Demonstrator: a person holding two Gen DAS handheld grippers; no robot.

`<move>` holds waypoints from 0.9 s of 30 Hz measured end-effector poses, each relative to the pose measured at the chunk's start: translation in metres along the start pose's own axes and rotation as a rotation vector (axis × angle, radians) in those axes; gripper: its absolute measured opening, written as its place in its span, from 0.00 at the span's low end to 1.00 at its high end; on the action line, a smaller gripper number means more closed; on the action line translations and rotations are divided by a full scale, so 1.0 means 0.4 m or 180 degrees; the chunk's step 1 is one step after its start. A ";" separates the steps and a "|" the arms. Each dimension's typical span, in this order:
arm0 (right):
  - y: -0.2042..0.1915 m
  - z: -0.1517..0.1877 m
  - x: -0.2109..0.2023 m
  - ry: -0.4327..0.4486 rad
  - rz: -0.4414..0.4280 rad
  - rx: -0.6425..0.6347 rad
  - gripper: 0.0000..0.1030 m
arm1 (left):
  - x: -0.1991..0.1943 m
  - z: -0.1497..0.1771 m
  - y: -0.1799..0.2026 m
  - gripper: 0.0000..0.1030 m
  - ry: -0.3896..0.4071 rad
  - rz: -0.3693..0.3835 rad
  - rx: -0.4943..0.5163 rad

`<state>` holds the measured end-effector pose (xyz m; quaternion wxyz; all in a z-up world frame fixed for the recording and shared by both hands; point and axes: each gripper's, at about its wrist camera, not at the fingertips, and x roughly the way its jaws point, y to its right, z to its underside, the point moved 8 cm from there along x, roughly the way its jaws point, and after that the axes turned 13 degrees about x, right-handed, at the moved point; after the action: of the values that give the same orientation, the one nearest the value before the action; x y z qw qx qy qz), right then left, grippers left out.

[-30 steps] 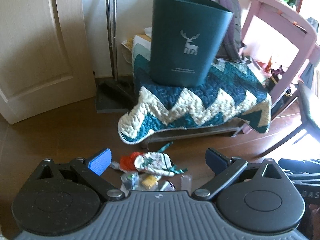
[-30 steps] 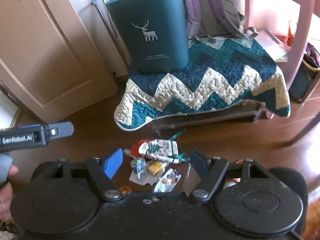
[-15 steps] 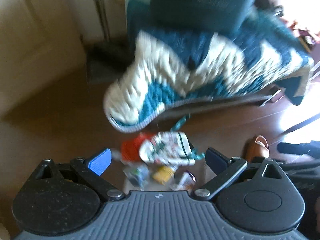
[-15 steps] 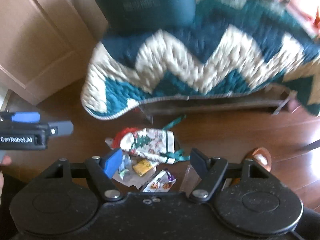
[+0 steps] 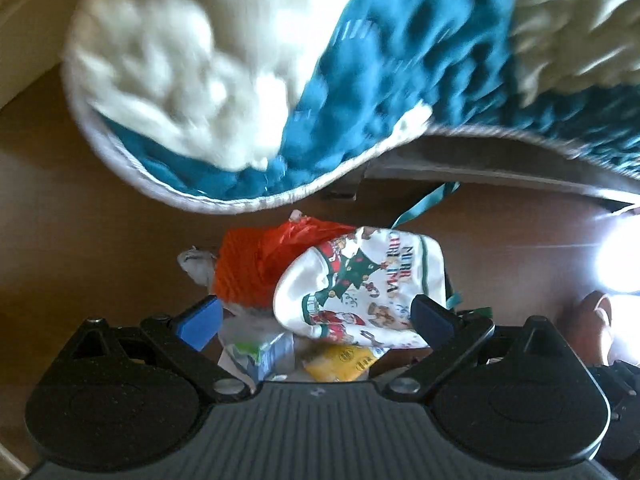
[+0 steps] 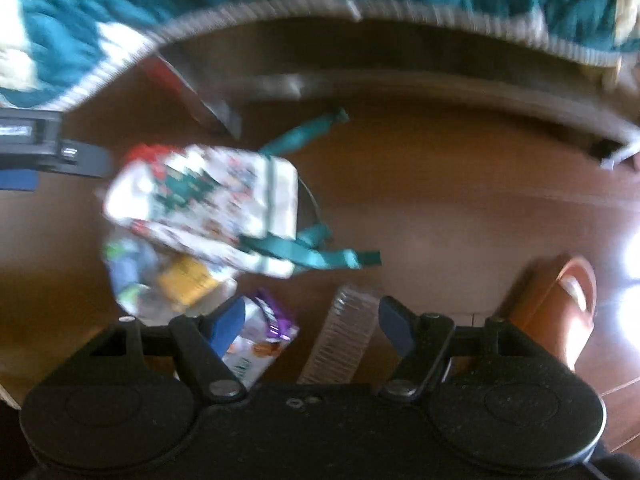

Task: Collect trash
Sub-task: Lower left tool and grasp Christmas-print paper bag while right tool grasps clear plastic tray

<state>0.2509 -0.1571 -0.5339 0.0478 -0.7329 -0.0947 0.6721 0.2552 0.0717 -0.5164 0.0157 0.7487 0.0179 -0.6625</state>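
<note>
While the trash lay heaped on the wooden floor (image 5: 100, 248) just in front of a quilt-draped bench, both grippers hung low over it, apparently lined up for a first pick. The left gripper (image 5: 316, 316) had its fingers spread wide around nothing, straddling the near edge of a Christmas bag (image 5: 360, 280) that rested on an orange bag (image 5: 256, 264). The right gripper (image 6: 310, 322) was likewise agape and empty, a clear bottle (image 6: 340, 344) lying between its fingers and a purple wrapper (image 6: 264, 336) against the left one. Countable in the pile: one Christmas bag with teal ribbons (image 6: 320, 256), one orange bag, one yellow packet (image 5: 340, 362), one bluish carton (image 5: 268, 352), one purple wrapper, one bottle; blur hid anything smaller. The quilt (image 5: 360, 80) overhung the bench edge, shading the heap. One brown slipper (image 6: 560, 312) sat apart at right, likely not trash.
</note>
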 end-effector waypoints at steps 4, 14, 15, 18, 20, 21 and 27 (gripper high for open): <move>0.075 0.014 0.089 -0.0244 0.0053 0.0347 0.70 | 0.072 -0.014 0.000 0.98 -0.0040 0.0042 0.0121; 0.105 0.017 0.207 -0.0484 -0.0018 0.0708 0.70 | 0.194 -0.026 -0.008 0.97 -0.0165 -0.0028 0.0402; 0.110 0.021 0.219 -0.0523 -0.0015 0.0745 0.70 | 0.197 -0.025 -0.008 0.97 -0.0167 -0.0038 0.0405; 0.118 0.031 0.252 -0.0603 0.0002 0.0813 0.70 | 0.207 -0.023 -0.007 0.91 -0.0170 -0.0052 0.0421; 0.121 0.036 0.264 -0.0629 0.0025 0.0823 0.69 | 0.217 -0.024 0.000 0.82 -0.0192 -0.0062 0.0435; 0.121 0.038 0.269 -0.0628 0.0030 0.0831 0.69 | 0.218 -0.023 0.002 0.77 -0.0198 -0.0066 0.0450; 0.119 0.039 0.290 -0.0595 0.0113 0.0784 0.68 | 0.220 -0.016 0.021 0.40 -0.0243 -0.0134 0.0578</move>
<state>0.2480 -0.1808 -0.6577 0.1163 -0.6572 -0.0026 0.7447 0.2726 0.0643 -0.6030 -0.0655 0.7207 -0.0272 -0.6896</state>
